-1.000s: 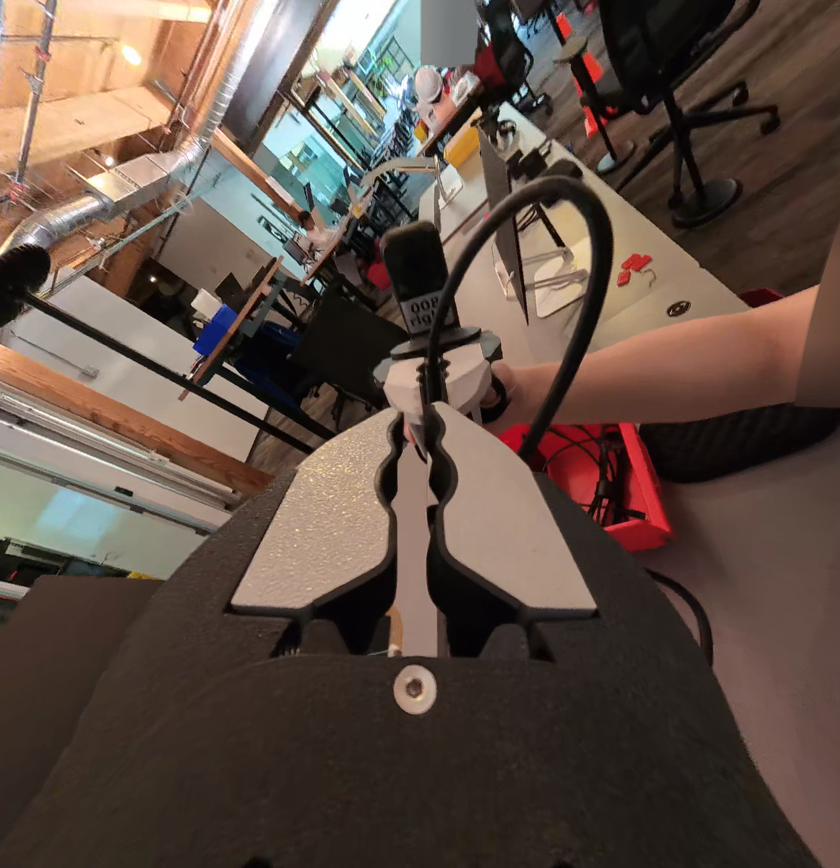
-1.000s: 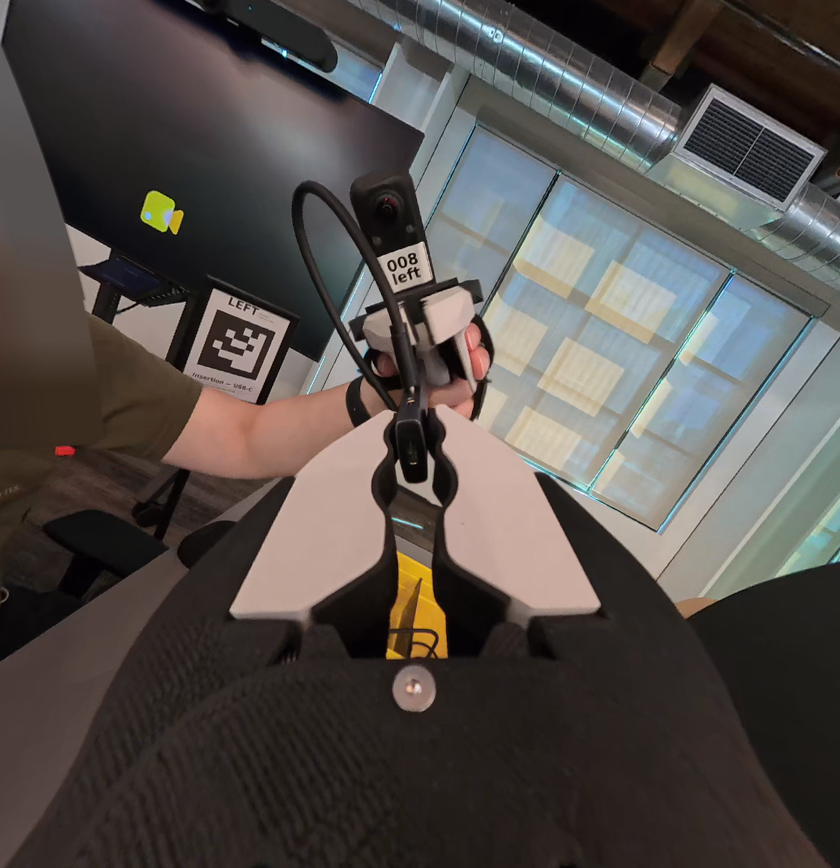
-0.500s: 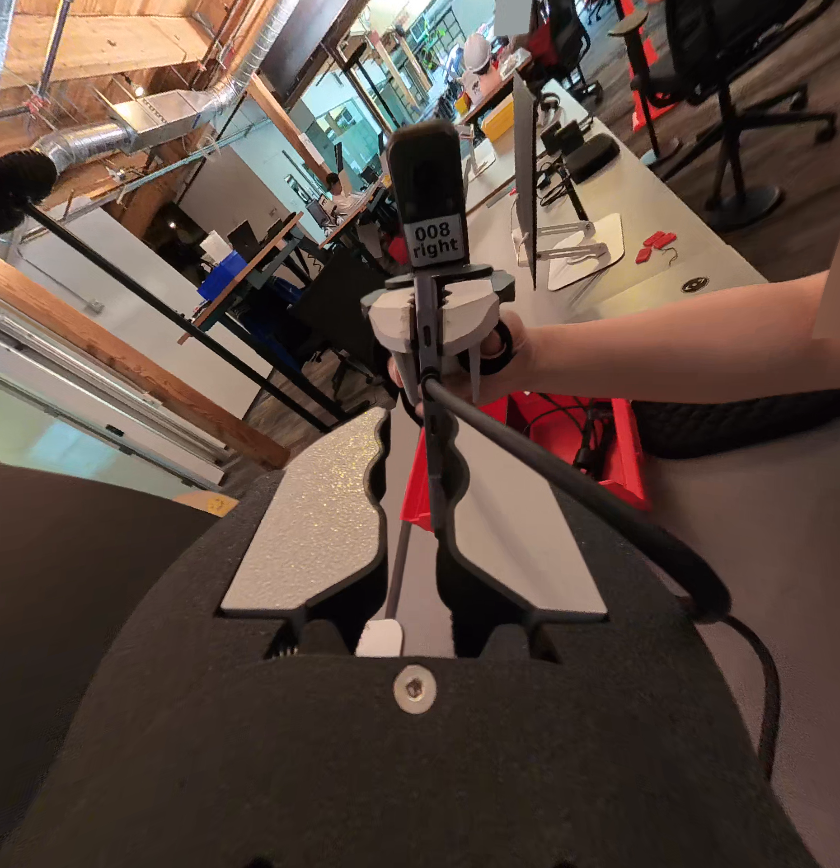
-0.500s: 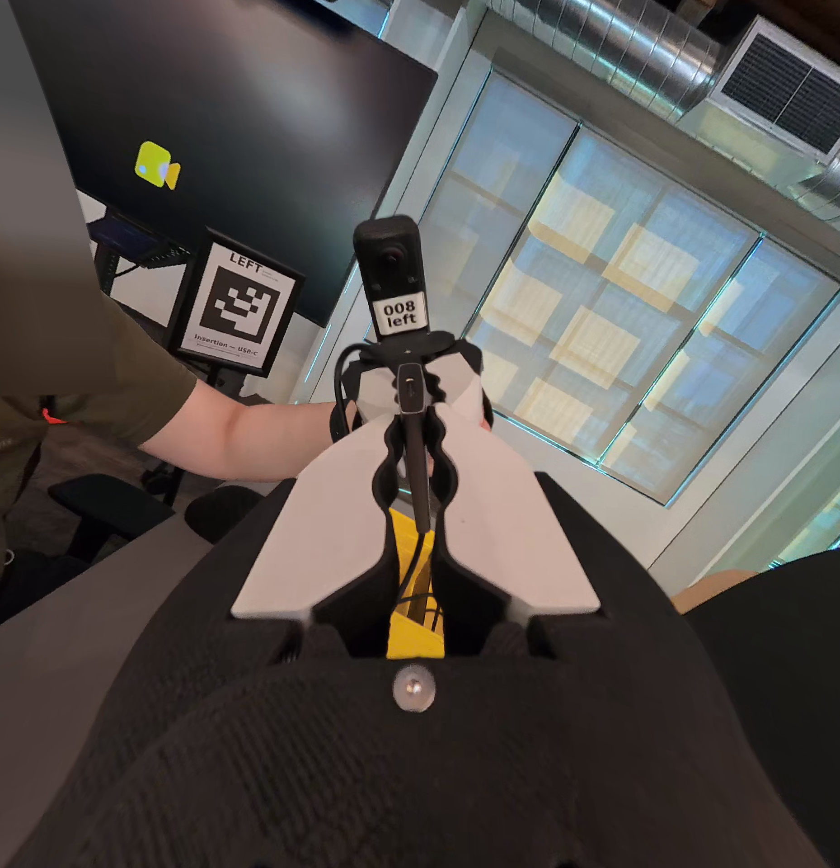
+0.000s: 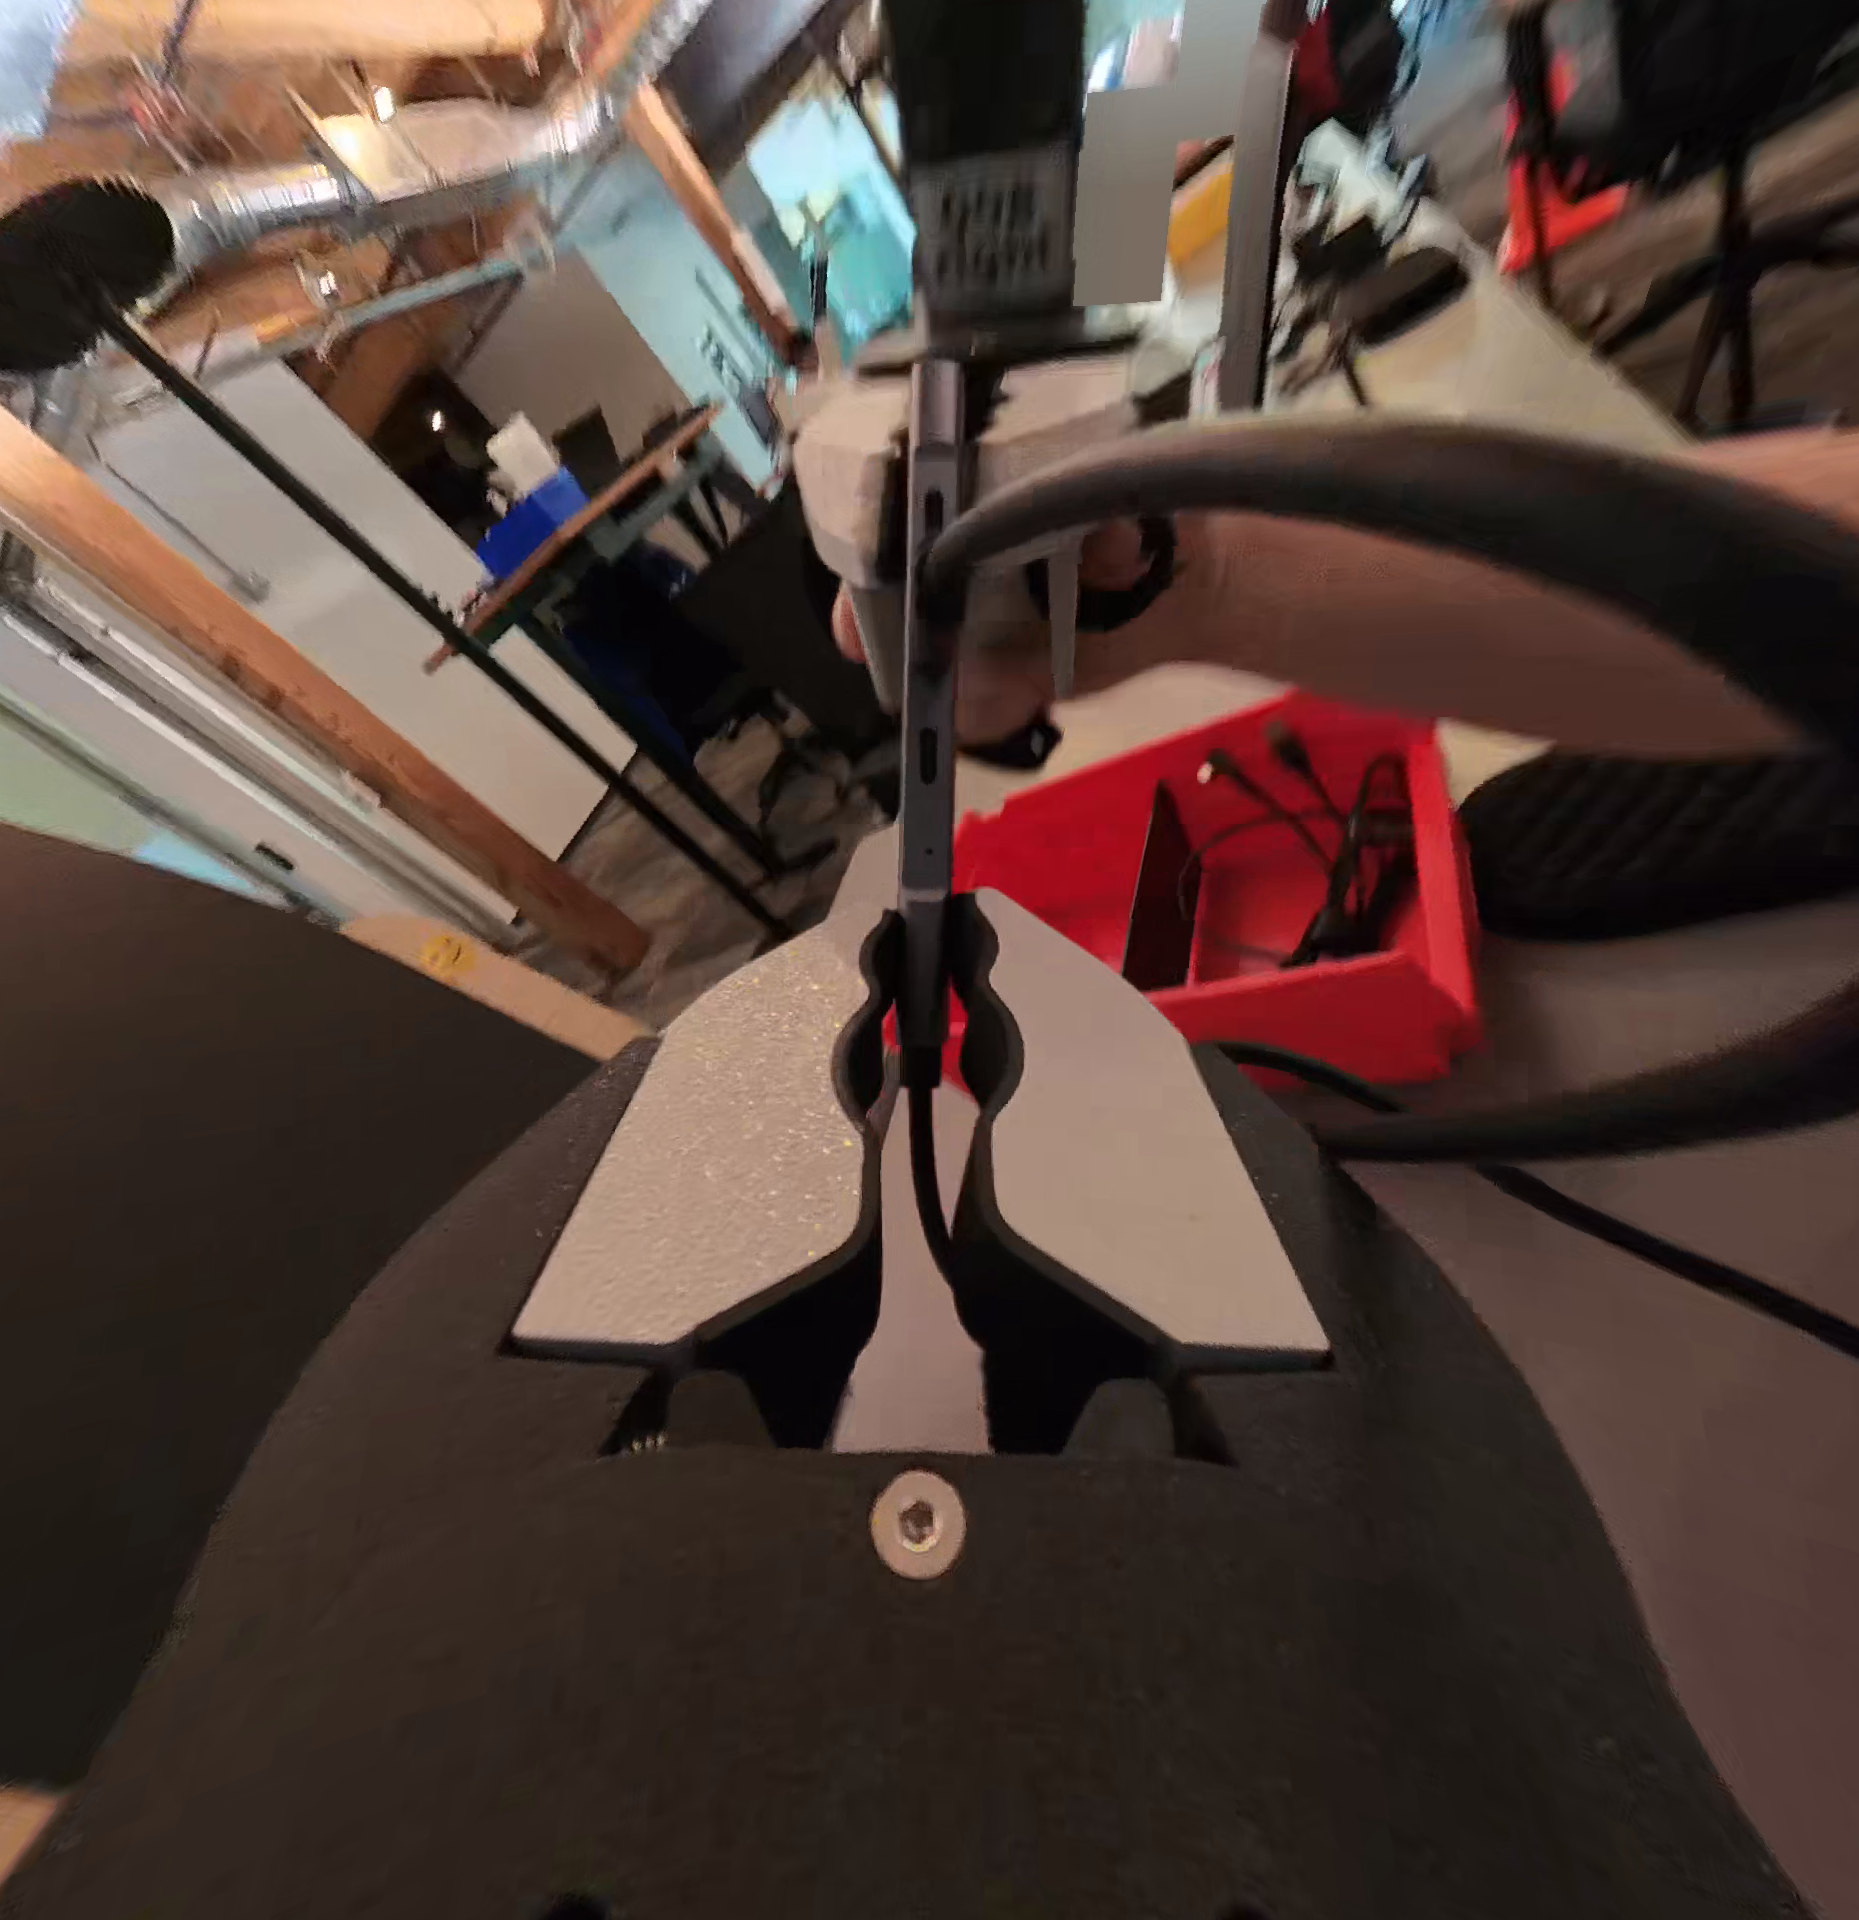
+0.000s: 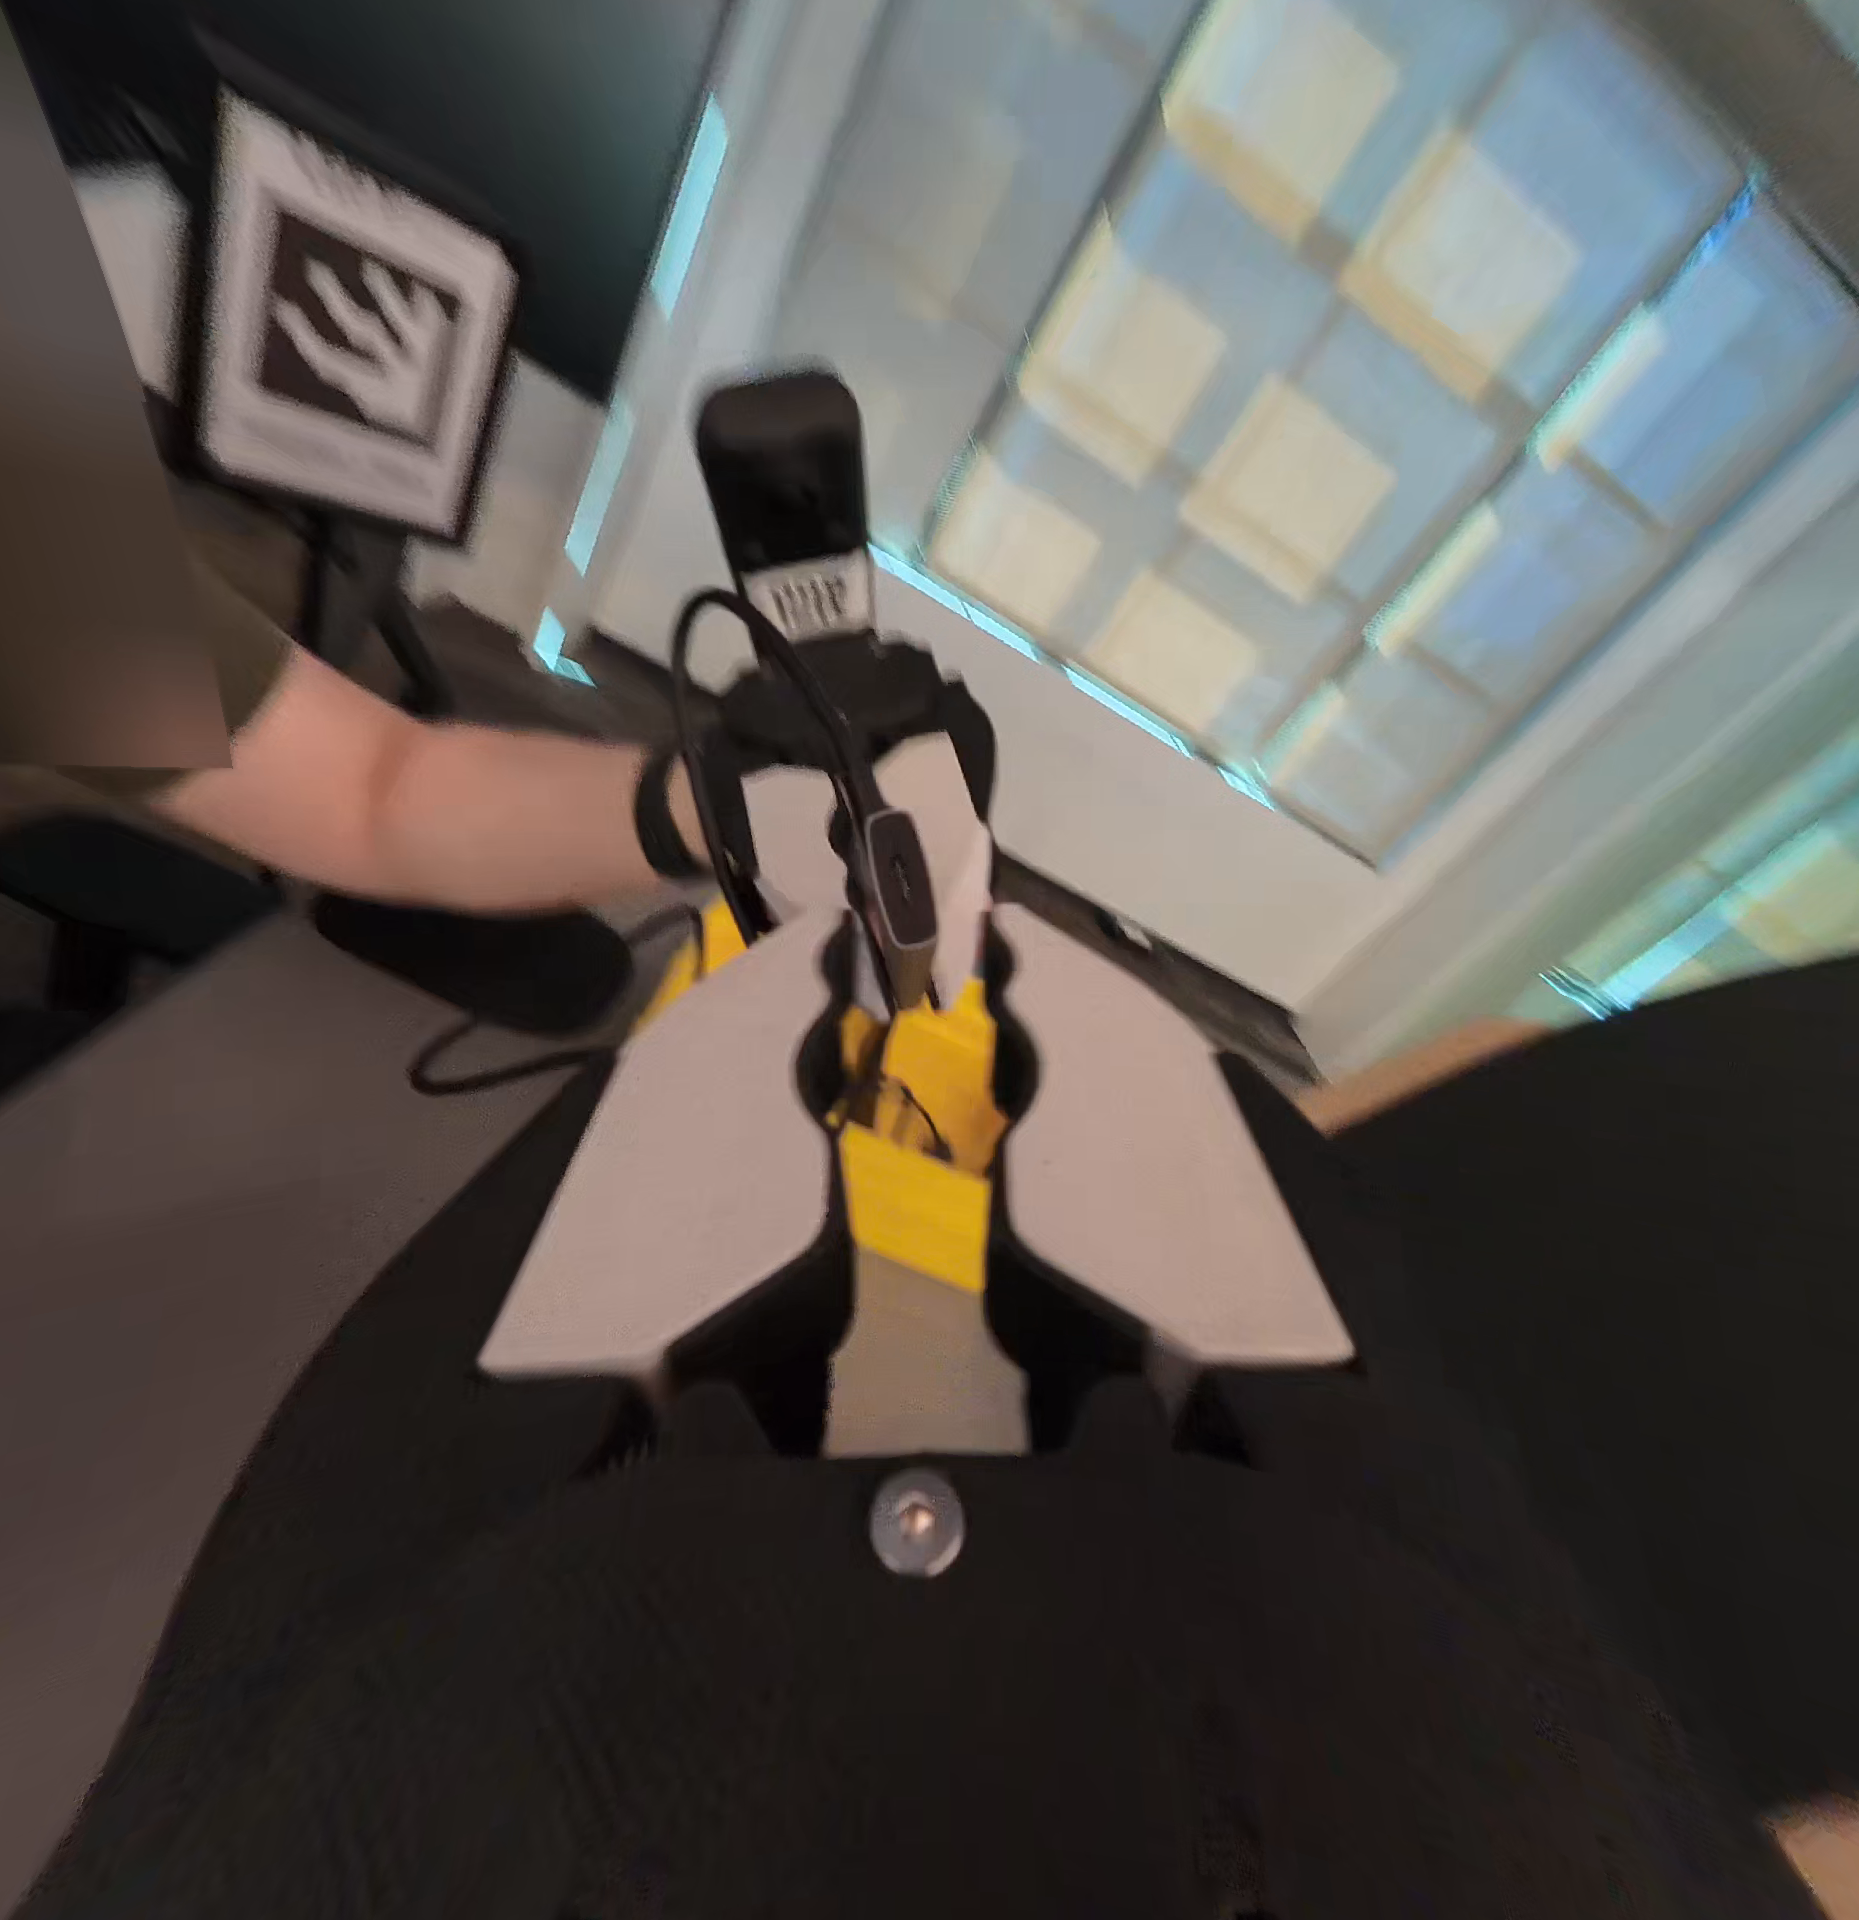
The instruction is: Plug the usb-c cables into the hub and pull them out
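The left tongs (image 5: 930,997) were clamped narrow on the grey USB-C hub (image 5: 930,727), which stood edge-on in the air above the table (image 5: 1683,1247), a thick black cable (image 5: 1424,468) looping off from its side. The right tongs (image 6: 914,966) stood apart, gripping nothing. A red bin (image 5: 1309,997) sat near the table's edge, a yellow bin (image 6: 914,1205) beyond.

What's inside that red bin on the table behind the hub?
The red bin holds a loose tangle of thin black cables, some plug ends showing, beside a dark upright divider. Its near wall hides the bottom of the front part, and blur hides finer detail.
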`<state>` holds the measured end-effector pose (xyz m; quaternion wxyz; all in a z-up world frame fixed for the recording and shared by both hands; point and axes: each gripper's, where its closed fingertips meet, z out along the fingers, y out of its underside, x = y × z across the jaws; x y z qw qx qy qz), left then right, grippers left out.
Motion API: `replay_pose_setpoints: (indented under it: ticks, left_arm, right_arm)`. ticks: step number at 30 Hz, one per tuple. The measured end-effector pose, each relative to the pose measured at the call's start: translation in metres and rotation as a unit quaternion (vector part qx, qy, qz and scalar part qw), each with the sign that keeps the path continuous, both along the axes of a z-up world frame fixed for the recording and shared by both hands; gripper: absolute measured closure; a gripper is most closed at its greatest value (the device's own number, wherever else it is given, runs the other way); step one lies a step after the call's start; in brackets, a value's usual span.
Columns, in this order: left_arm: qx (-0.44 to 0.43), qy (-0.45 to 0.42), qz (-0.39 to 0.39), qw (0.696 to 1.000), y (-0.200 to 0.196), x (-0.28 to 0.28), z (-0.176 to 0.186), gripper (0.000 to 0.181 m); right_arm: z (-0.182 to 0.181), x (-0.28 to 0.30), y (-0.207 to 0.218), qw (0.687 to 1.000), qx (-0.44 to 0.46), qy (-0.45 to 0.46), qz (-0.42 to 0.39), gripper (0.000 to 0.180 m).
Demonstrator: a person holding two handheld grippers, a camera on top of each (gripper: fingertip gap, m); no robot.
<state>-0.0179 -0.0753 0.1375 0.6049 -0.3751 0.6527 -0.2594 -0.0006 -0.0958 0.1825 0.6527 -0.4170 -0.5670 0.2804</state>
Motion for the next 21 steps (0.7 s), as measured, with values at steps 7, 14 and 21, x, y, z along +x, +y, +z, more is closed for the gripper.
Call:
replay_pose_setpoints:
  ticks: [7,14,21]
  left_arm:
    - [0.084,0.14,0.099,0.982,0.017,-0.014,-0.034,0.172]
    - [0.128,0.183,0.12,0.967,0.011,-0.001,-0.06,0.171]
    - [0.139,0.015,-0.013,0.99,-0.017,0.001,-0.047,0.17]
  right_arm:
    - [-0.039,0.006,0.0,0.952,0.143,-0.183,-0.198,0.133]
    - [-0.097,0.008,0.027,0.891,0.169,-0.311,-0.286,0.17]
    - [-0.088,0.004,0.002,0.96,0.155,-0.178,-0.152,0.169]
